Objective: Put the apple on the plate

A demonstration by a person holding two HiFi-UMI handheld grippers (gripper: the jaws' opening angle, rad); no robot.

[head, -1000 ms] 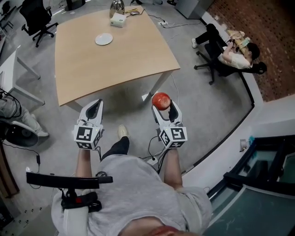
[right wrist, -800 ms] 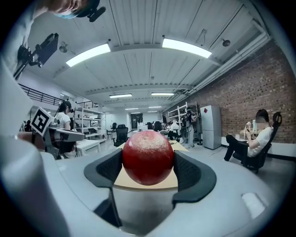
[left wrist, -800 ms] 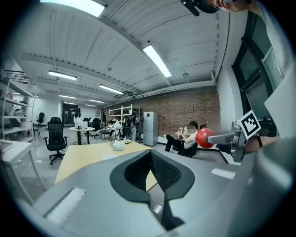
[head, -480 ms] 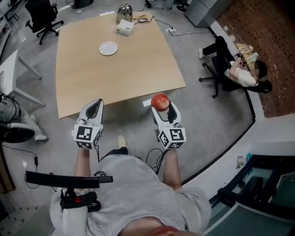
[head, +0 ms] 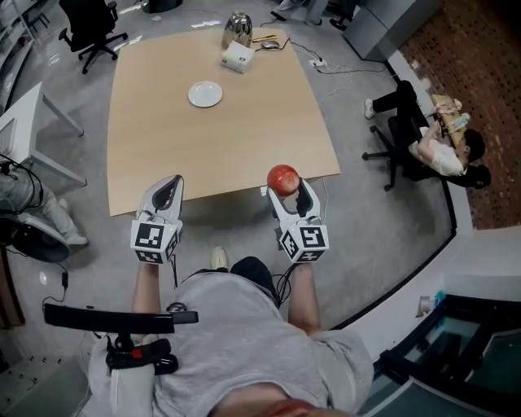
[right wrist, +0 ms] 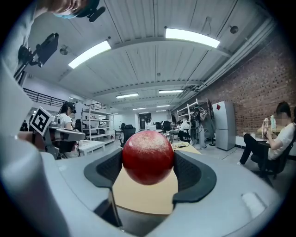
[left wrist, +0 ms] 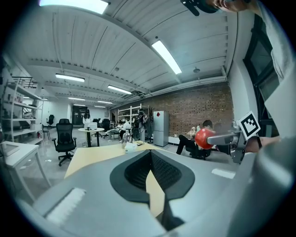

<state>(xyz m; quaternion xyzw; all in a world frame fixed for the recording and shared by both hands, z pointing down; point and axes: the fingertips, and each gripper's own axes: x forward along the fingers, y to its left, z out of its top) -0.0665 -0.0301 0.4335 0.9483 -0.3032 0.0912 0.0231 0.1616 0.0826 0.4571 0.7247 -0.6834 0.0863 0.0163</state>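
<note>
A red apple (head: pixel 282 177) is clamped between the jaws of my right gripper (head: pixel 289 184), held in the air just over the near edge of the wooden table (head: pixel 236 142). In the right gripper view the apple (right wrist: pixel 148 157) fills the gap between the black pads (right wrist: pixel 190 172). A small white plate (head: pixel 205 94) lies empty far up the table. My left gripper (head: pixel 169 189) hovers at the table's near left edge, its jaws together and empty (left wrist: pixel 150 155). In the left gripper view the apple (left wrist: pixel 203 138) shows off to the right.
A white box (head: pixel 238 56) and a shiny metal pot (head: pixel 238 27) stand at the table's far end. A person sits on a chair (head: pixel 423 151) to the right. A black office chair (head: pixel 94 24) and a white desk (head: pixel 28 122) are at the left.
Both grippers have moved forward to the table's near edge, the apple still in the right one. The table and plate now sit closer and lower in the head view.
</note>
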